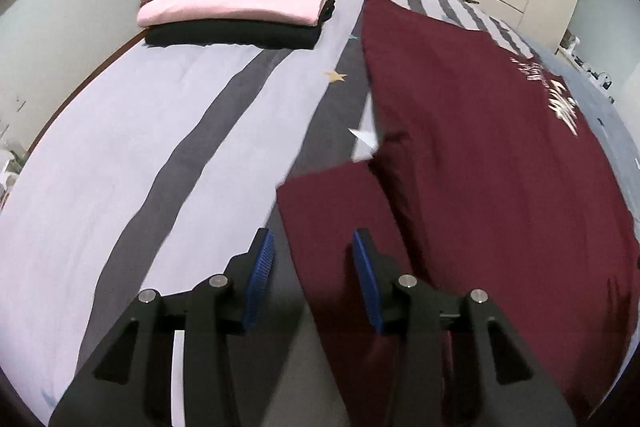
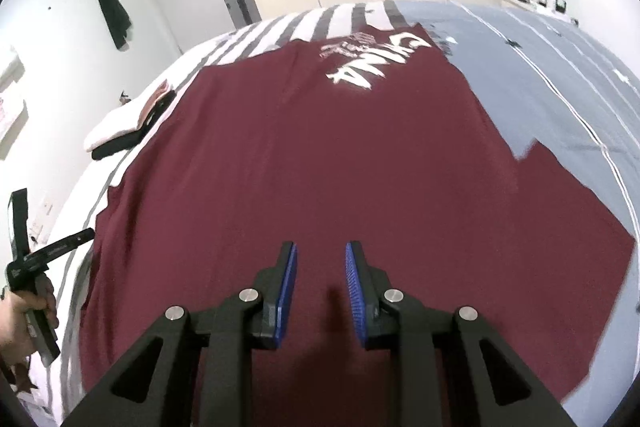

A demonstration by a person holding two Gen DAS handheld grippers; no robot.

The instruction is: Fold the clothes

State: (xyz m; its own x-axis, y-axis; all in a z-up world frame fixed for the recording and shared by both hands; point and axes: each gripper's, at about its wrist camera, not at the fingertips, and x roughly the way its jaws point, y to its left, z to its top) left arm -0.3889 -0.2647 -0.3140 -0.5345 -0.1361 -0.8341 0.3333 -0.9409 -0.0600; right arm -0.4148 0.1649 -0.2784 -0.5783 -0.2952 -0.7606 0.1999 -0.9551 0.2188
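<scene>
Left wrist view, left gripper [image 1: 313,241] fingers spread above maroon T-shirt [image 1: 472,155] sleeve, right gripper [image 2: 321,255] fingers spread

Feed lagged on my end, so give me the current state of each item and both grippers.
Maroon T-shirt: spread flat on the bed, unfolded, print up.
Pink garment: folded, stacked on the black one.
Black garment: folded, bottom of stack.
Left gripper: open, holding nothing.
Right gripper: open, holding nothing.
</scene>
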